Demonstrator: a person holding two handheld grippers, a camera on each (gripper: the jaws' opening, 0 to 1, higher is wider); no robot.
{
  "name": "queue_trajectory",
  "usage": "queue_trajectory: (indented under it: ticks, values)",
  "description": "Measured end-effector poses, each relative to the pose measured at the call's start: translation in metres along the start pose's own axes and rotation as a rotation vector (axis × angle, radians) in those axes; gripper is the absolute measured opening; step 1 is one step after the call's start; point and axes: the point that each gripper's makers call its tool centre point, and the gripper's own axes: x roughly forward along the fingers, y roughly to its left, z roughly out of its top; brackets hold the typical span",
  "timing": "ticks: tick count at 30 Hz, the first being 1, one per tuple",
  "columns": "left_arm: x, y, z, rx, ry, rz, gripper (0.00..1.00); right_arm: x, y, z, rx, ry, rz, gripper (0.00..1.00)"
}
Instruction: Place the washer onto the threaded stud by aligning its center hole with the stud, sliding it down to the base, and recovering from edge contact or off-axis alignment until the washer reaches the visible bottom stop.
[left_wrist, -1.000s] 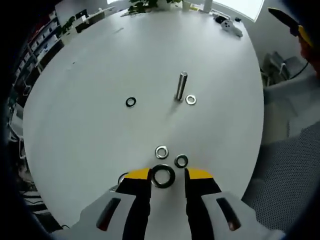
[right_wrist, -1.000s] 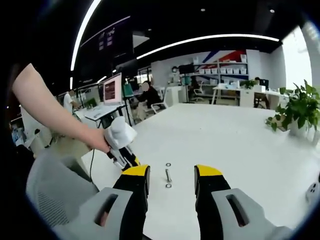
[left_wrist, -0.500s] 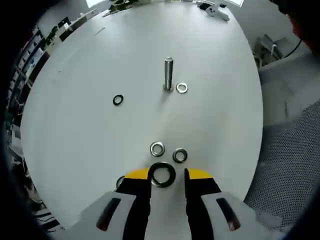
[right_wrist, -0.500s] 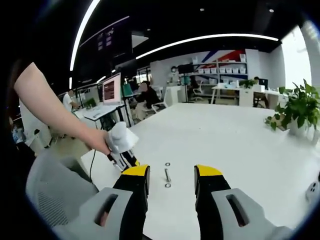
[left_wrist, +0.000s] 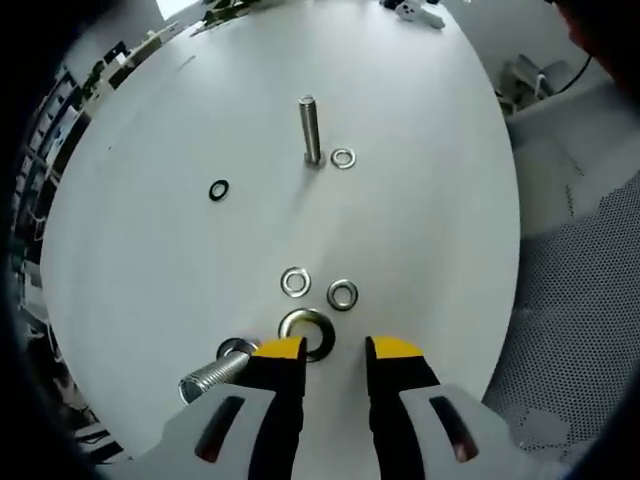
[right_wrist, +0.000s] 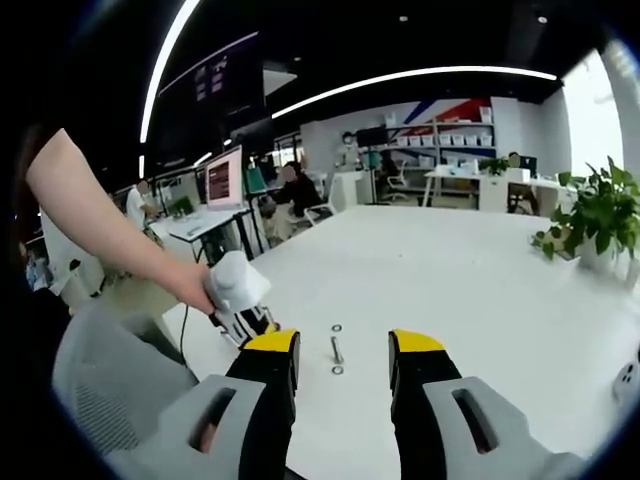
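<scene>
A steel threaded stud (left_wrist: 309, 130) stands upright on the white table (left_wrist: 420, 220), with a small washer (left_wrist: 343, 158) lying flat at its foot. Nearer me lie two small washers (left_wrist: 295, 282) (left_wrist: 342, 295) and a larger washer (left_wrist: 307, 333), which rests flat just past my left gripper's (left_wrist: 335, 350) tips. That gripper is open and holds nothing. My right gripper (right_wrist: 343, 345) is open too, raised over the table, with the stud (right_wrist: 336, 349) far off between its jaws. A hand holds the left gripper (right_wrist: 240, 300) low at the table's near side.
A black washer (left_wrist: 218, 189) lies left of the stud. A loose bolt (left_wrist: 212, 370) lies on its side beside my left jaw, near the table's edge. A grey mesh chair (left_wrist: 580, 300) stands to the right. Potted plants (right_wrist: 590, 225) sit at the table's far side.
The left gripper view has shifted: the stud sits further left and higher, the large washer now lies ahead of the tips instead of between them, and the loose bolt has come into sight.
</scene>
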Motion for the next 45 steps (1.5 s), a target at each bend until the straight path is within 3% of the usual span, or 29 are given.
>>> queue_trajectory:
  ticks: [16, 22, 29, 45]
  values:
    - [-0.001, -0.006, -0.004, -0.024, 0.004, -0.027, 0.21, -0.001, -0.001, 0.001, 0.021, -0.009, 0.005, 0.38]
    - [-0.007, 0.010, 0.008, -0.013, -0.049, 0.038, 0.22, -0.001, -0.002, 0.002, 0.032, -0.015, -0.001, 0.38]
    - [0.000, 0.011, 0.003, 0.028, 0.009, 0.010, 0.23, -0.001, -0.003, 0.001, 0.030, -0.011, -0.003, 0.38]
    - [-0.001, 0.006, 0.003, 0.077, 0.034, 0.015, 0.26, -0.002, -0.002, 0.003, 0.042, -0.022, 0.006, 0.38]
